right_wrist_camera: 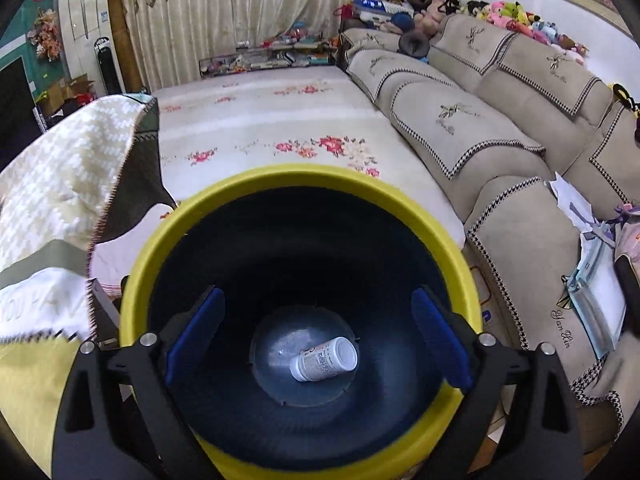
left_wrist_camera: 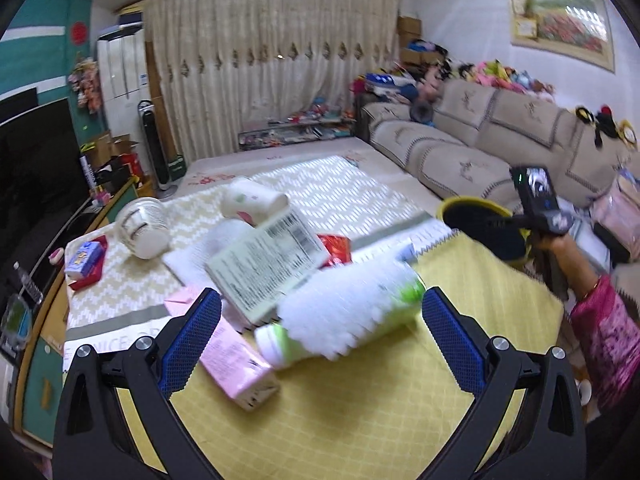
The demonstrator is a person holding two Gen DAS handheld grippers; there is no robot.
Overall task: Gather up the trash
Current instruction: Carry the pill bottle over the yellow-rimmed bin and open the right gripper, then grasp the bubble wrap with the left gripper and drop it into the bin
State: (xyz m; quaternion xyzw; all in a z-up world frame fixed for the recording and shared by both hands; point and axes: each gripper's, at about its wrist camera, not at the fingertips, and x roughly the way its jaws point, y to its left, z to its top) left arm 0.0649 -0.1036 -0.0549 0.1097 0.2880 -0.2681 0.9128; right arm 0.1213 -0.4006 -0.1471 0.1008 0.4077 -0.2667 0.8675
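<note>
In the left wrist view my left gripper (left_wrist_camera: 320, 332) is open over a pile of trash on the table. Between its fingers lies a white and green bottle (left_wrist_camera: 344, 316) on its side. A pale box with a barcode (left_wrist_camera: 268, 264) leans behind it and a pink carton (left_wrist_camera: 236, 364) lies by the left finger. The yellow-rimmed bin (left_wrist_camera: 484, 228) stands past the table's right edge. In the right wrist view my right gripper (right_wrist_camera: 316, 340) is open and empty above the bin (right_wrist_camera: 304, 184). A small white pill bottle (right_wrist_camera: 326, 360) lies on the bin's bottom.
A white cup (left_wrist_camera: 142, 228), a white tub (left_wrist_camera: 252, 200), a red wrapper (left_wrist_camera: 334, 250) and a blue box (left_wrist_camera: 84, 258) lie further back on the table. The yellow cloth (left_wrist_camera: 480, 300) covers the near table. A sofa (right_wrist_camera: 500, 132) runs along the right, a mattress (right_wrist_camera: 260, 128) behind the bin.
</note>
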